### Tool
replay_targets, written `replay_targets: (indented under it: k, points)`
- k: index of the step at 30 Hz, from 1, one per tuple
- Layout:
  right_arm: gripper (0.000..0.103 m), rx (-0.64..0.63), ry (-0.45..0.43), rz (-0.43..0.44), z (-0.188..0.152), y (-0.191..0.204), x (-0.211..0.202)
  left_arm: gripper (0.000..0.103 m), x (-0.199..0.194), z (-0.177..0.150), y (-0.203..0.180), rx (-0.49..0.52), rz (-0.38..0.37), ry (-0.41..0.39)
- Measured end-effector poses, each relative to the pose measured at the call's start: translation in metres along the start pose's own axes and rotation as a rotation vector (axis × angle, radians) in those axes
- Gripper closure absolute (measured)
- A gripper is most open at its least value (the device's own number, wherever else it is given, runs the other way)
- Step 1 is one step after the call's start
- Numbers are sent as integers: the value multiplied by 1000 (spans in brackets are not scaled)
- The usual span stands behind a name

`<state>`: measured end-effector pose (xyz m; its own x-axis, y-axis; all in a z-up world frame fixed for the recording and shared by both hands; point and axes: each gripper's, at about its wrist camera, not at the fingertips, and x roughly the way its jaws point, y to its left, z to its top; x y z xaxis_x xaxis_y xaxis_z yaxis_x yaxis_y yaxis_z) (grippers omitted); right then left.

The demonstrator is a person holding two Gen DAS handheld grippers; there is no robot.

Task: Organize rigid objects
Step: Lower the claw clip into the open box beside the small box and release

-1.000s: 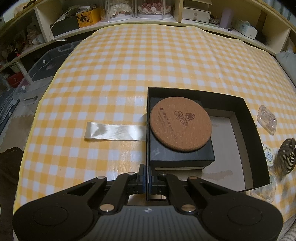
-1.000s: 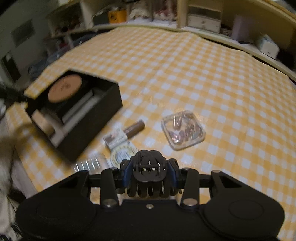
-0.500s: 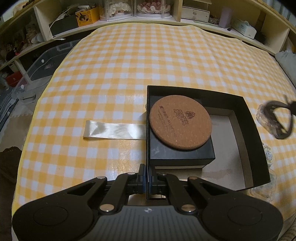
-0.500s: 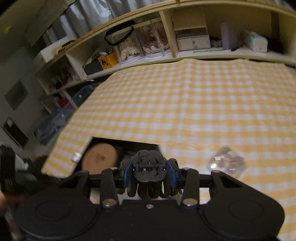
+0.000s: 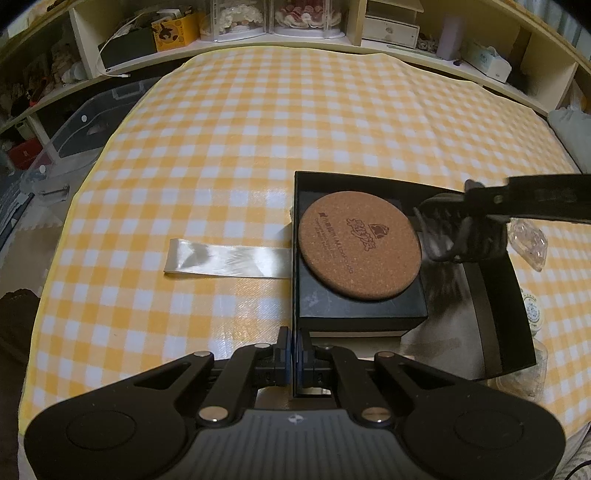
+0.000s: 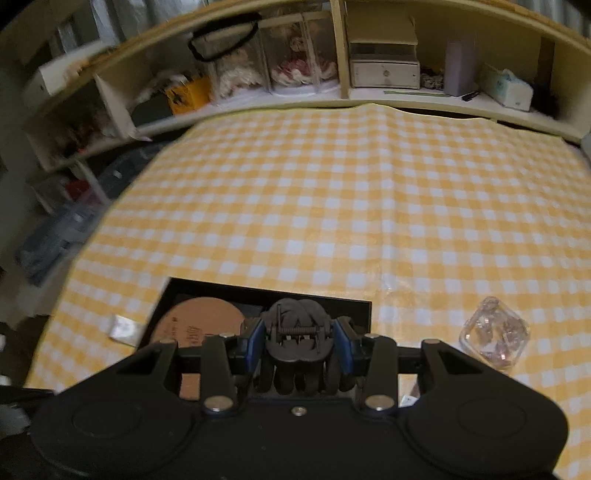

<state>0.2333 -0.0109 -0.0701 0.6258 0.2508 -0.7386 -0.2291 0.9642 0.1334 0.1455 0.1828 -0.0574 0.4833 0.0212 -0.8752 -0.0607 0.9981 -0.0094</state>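
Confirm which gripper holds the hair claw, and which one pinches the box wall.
The right gripper holds the black hair claw over the black box. The left gripper is shut on the box's near wall.

Left wrist view: low at the near edge of the bench (image 5: 258, 122), facing the far shelves (image 5: 388, 26), close to the black box (image 5: 517, 332). Right wrist view: higher, over the box (image 6: 364, 308), facing likewise. Shared: box, cork coaster (image 5: 360, 245), checkered bench, shelves.
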Motion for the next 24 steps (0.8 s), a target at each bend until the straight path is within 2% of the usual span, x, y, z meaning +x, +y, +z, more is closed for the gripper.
replay_targets:
  k: [2, 3, 5, 10, 19, 24]
  points:
    - [65, -10, 1, -46, -1, 7, 5, 100, 0, 0, 0, -3, -2, -2]
    - [94, -27, -6, -73, -1, 12, 8, 100, 0, 0, 0, -6, -3, -2]
    - [102, -44, -3, -125, -3, 17, 13, 100, 0, 1, 0, -8, -5, -3]
    - [103, -29, 30, -117, -9, 14, 26, 100, -1, 0, -1, -13, -8, -6]
    - [96, 1, 54, -19, -9, 0, 15, 100, -1, 0, -1, -15, -8, -7]
    - [92, -44, 148, 43, -18, 5, 12, 100, -1, 0, -2, -13, -5, -6]
